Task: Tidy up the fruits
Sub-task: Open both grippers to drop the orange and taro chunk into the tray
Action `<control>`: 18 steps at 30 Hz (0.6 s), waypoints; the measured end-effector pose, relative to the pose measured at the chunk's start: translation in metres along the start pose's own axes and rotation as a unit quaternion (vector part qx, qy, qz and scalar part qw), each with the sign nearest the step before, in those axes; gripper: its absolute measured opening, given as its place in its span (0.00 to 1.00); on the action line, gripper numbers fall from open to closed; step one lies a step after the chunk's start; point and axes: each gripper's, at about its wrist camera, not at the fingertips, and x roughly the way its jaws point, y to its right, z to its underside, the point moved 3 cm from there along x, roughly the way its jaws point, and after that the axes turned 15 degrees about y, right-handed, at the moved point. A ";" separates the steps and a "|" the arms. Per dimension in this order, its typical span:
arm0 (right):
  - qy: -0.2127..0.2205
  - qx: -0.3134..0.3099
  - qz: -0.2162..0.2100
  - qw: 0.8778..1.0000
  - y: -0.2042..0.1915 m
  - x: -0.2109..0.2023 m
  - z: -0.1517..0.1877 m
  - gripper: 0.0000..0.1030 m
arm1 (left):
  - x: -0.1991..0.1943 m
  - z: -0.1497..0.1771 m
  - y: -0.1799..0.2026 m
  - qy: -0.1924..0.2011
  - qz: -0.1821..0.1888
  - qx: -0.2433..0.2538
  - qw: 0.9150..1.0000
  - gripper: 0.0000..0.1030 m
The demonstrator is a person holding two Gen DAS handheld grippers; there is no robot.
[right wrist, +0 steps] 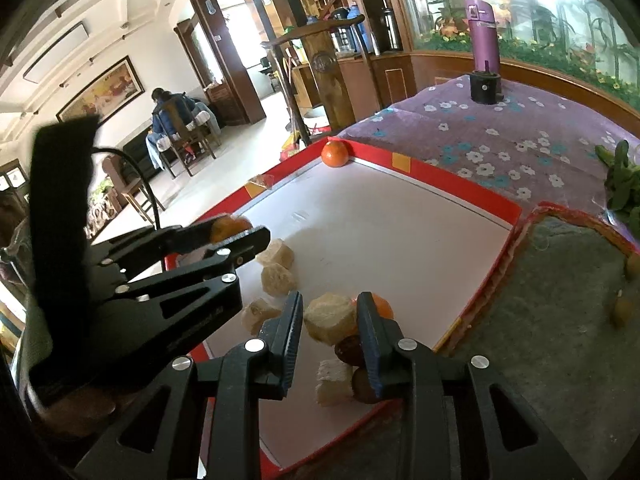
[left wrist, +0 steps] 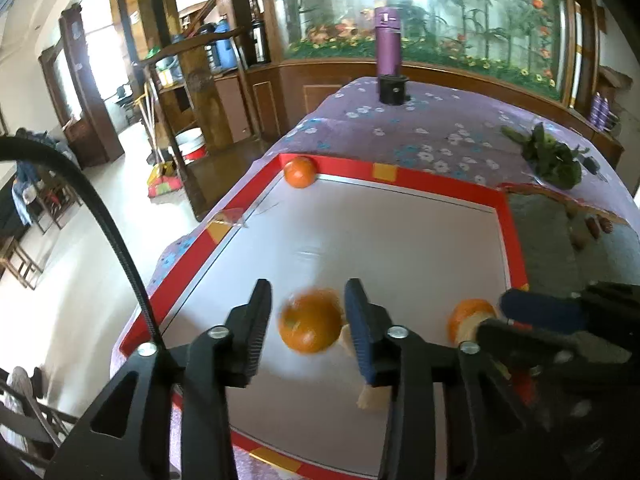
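Your left gripper (left wrist: 308, 316) released around blurred orange (left wrist: 310, 320); right gripper (right wrist: 330, 330) straddles beige chunk (right wrist: 330, 318), grip unclear; only right view shows chunks.

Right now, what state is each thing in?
left gripper: open, near orange between its fingers.
near orange: blurred, not gripped.
right gripper: around pale block, grip unclear.
far orange: resting in white board corner.
purple bottle: upright in black holder.

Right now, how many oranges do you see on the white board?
3: one orange in the far corner, one between the left gripper's fingers, one beside the right gripper. Others may be hidden.
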 end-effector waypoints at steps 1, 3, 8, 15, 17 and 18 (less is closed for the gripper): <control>0.006 0.001 0.001 1.000 0.002 -0.003 -0.001 0.30 | -0.001 0.000 -0.002 0.001 -0.003 -0.003 1.000 0.49; 0.014 0.011 0.004 1.000 0.010 -0.009 -0.003 0.31 | -0.003 -0.002 -0.003 0.005 -0.011 0.000 1.000 0.57; 0.032 0.038 0.023 0.998 0.037 -0.027 -0.007 0.31 | -0.009 -0.006 0.002 0.010 -0.012 0.009 1.000 0.60; 0.048 0.085 0.086 0.992 0.107 -0.070 0.002 0.31 | -0.012 -0.013 0.048 0.011 0.028 0.040 0.999 0.61; 0.052 0.101 0.105 0.988 0.129 -0.088 0.008 0.31 | -0.014 -0.016 0.066 0.013 0.044 0.055 0.997 0.62; 0.054 0.106 0.115 0.986 0.139 -0.097 0.011 0.31 | -0.015 -0.018 0.077 0.014 0.053 0.063 0.996 0.62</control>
